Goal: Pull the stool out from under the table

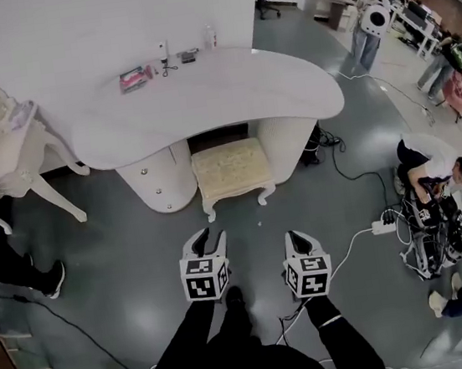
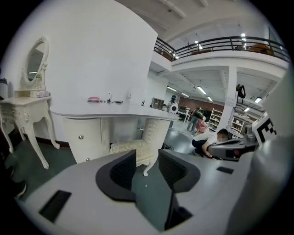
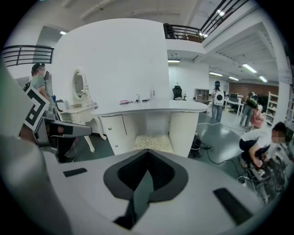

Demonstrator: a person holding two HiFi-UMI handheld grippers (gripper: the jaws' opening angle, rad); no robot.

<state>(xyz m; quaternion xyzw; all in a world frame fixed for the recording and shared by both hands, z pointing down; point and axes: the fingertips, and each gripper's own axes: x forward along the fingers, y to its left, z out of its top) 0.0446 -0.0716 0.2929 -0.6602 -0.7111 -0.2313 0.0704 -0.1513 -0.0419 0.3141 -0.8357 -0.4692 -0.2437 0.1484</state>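
We hold both tools short of the cream cushioned stool with curved white legs (image 1: 231, 169), which sits at twelve o'clock from us. Its back half is tucked into the gap between the two pedestals of the white kidney-shaped table (image 1: 203, 99), and its front legs stand out on the grey floor.

The left gripper (image 1: 211, 243) has its jaws parted with only floor showing between them. The right gripper (image 1: 302, 240) has its jaws pressed together on nothing.

**Risks**
- The right tool cannot take the seat edge until it opens, so a one-sided pull may swing the stool.
- A skewed pull would likely knock a rear leg against the pedestal at one o'clock or at eleven.
- The padded top looks soft, so a pinch on the cushion alone may slip. The frame rail seems the safer hold.
- A white cable (image 1: 342, 258) runs across the floor at three o'clock towards a power strip (image 1: 382, 224). Stepping back could catch it.

**Surroundings**
- A white dressing table with an oval mirror (image 1: 0, 159) stands at ten o'clock, well apart.
- A crouching person (image 1: 432, 170) works at three o'clock, clear of the path.
- Small toiletries (image 1: 134, 78) lie on the far tabletop.
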